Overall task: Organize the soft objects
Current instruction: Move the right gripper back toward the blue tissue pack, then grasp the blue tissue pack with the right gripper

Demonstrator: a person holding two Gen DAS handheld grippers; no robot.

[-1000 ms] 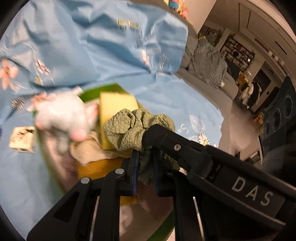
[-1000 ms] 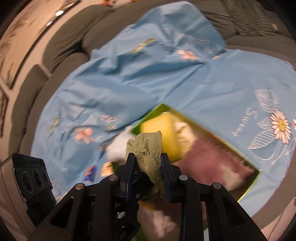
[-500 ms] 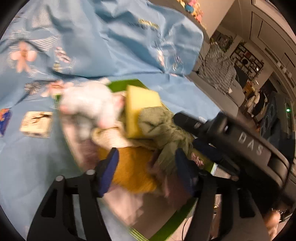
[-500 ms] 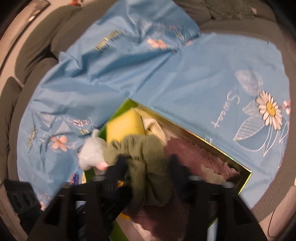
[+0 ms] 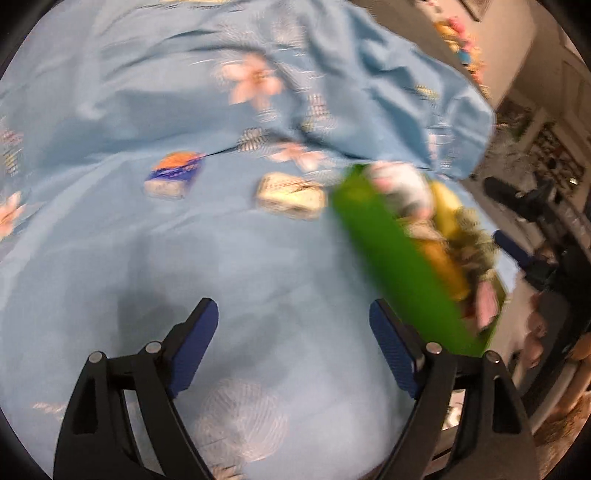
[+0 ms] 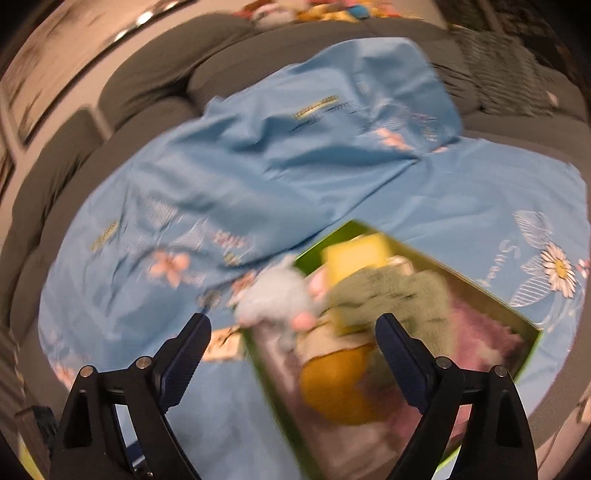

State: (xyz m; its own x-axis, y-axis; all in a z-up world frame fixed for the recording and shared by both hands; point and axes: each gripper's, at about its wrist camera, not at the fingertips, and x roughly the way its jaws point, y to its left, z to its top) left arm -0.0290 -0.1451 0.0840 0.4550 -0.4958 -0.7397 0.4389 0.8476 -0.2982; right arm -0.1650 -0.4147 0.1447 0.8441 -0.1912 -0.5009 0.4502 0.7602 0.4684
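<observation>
A green box (image 6: 480, 288) sits on the blue sheet and holds soft things. A crinkled green cloth (image 6: 399, 291) lies on top, beside a yellow sponge (image 6: 354, 251), a pale plush toy (image 6: 277, 295), an orange-yellow lump (image 6: 340, 384) and mauve fluffy fabric (image 6: 487, 325). My right gripper (image 6: 293, 325) hangs just above the box's near end, its jaws opening with nothing gripped. My left gripper (image 5: 291, 314) is over bare sheet, jaws opening and empty. In its view the green box (image 5: 388, 258) lies to the right, with the green cloth (image 5: 472, 236) inside it.
A blue flower-printed sheet (image 5: 147, 258) covers a grey sofa (image 6: 147, 85), bunched in folds behind the box. Small printed patches (image 5: 291, 195) lie left of the box. Bright toys (image 6: 314, 7) sit on the sofa back. The room with shelves (image 5: 554, 158) lies off to the right.
Both grippers opened and let go of the green cloth, which now lies in the box. The left gripper swung left, away from the box and over the sheet; the right drew back slightly.
</observation>
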